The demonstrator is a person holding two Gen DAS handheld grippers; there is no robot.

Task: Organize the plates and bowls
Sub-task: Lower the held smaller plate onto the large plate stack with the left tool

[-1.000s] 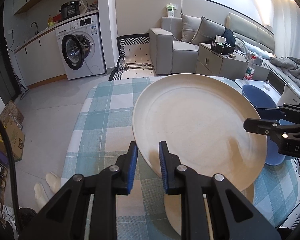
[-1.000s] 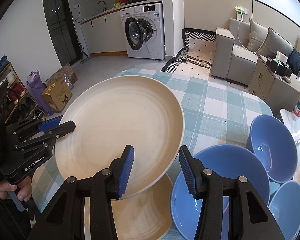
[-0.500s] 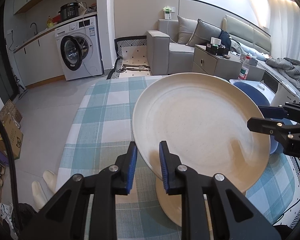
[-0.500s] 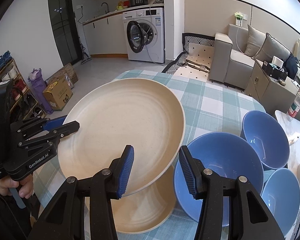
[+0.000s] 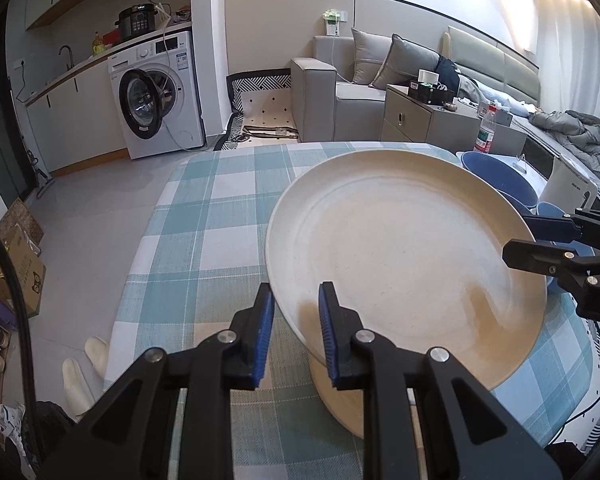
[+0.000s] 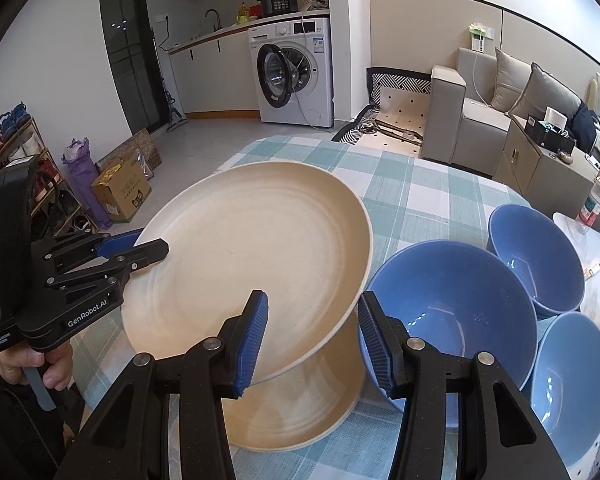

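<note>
Left gripper (image 6: 140, 246) is clamped on the left rim of the raised cream plate (image 6: 252, 264). That plate is held tilted just above a second cream plate (image 6: 296, 412) on the counter (image 6: 412, 184). Right gripper (image 6: 312, 336) is partly open, its pads apart at the raised plate's near-right rim, gripping nothing. Three blue bowls (image 6: 452, 304) are clustered right. Two plates counted.

Bright, sharp frames; ceiling light glare above the sofa (image 5: 364, 92), soft shadows beneath the cream plate (image 5: 404, 264), heavy fisheye bending, dark vignetted corners.
</note>
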